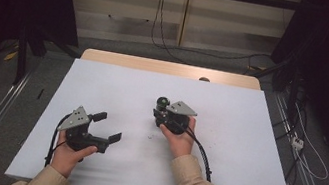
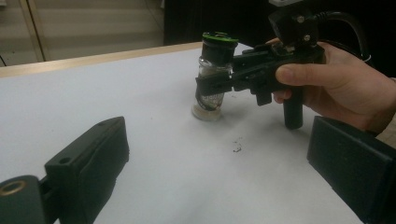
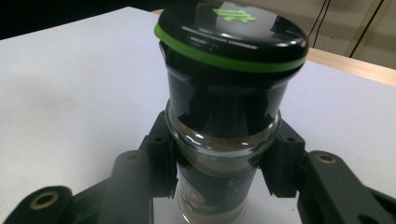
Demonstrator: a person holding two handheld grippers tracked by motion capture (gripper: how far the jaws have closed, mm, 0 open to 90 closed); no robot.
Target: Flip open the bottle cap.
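A small glass spice jar (image 2: pixel 212 77) with a black lid ringed in green stands upright on the white table (image 1: pixel 117 89). In the right gripper view the jar (image 3: pixel 229 107) holds brown powder, and both pads press on its glass body below the lid. My right gripper (image 1: pixel 162 115) is shut on the jar (image 1: pixel 162 105) near the table's middle; the gripper (image 2: pixel 215 84) shows side-on, held by a hand (image 2: pixel 345 88). My left gripper (image 1: pixel 108 126) lies to the front left, jaws wide apart with nothing between them, pointing toward the jar.
A few dark specks (image 2: pixel 237 148) lie on the white surface just in front of the jar. The table's wooden far edge (image 1: pixel 171 68) runs along the back. Cables (image 1: pixel 162 31) hang over the floor beyond it.
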